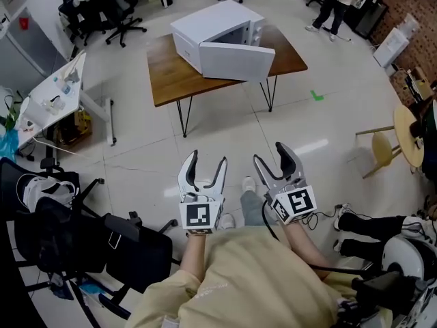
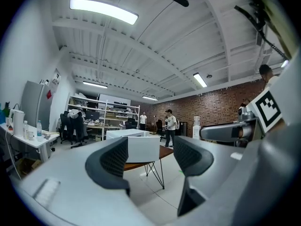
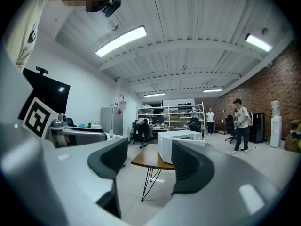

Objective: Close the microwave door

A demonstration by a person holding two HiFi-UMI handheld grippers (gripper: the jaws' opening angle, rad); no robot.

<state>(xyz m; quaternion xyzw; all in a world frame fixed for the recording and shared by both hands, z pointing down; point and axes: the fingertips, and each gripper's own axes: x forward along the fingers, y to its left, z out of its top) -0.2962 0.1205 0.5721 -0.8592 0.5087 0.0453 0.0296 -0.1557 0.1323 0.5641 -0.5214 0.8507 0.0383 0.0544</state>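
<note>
Item: microwave (image 1: 215, 33), white, standing on a wooden counter (image 1: 171, 77) with thin metal legs.
Door (image 1: 235, 61): swung wide open, its flat outer face turned toward us. The task is not yet done.
Place relative to the jaws: the microwave lies ahead of both pairs of jaws and well apart from them, with open floor (image 1: 205, 128) between. In the left gripper view the door panel shows through the gap between the jaws. In the right gripper view the body sits partly behind the right-hand jaw.
Left gripper (image 1: 207, 159): jaws spread, nothing between them, held out in front of us.
Right gripper (image 1: 271, 154): jaws apart with a clear gap, nothing between them. It is just beside the left gripper and does not touch it.
Contact: none, as neither gripper is near the door or the counter.
Step in hand: we judge this to be the approach, with the 2 grippers carried toward the counter.
Next move calls for: crossing the floor to the counter, then setting 1 gripper against the outer face of the door, near what we take for its free edge.
After that: a steady push to swing the door round to the body until it shuts. We judge that no pinch is needed.
Caution: a hard shove might slide the microwave on the counter, so the other gripper could steady the body.
</note>
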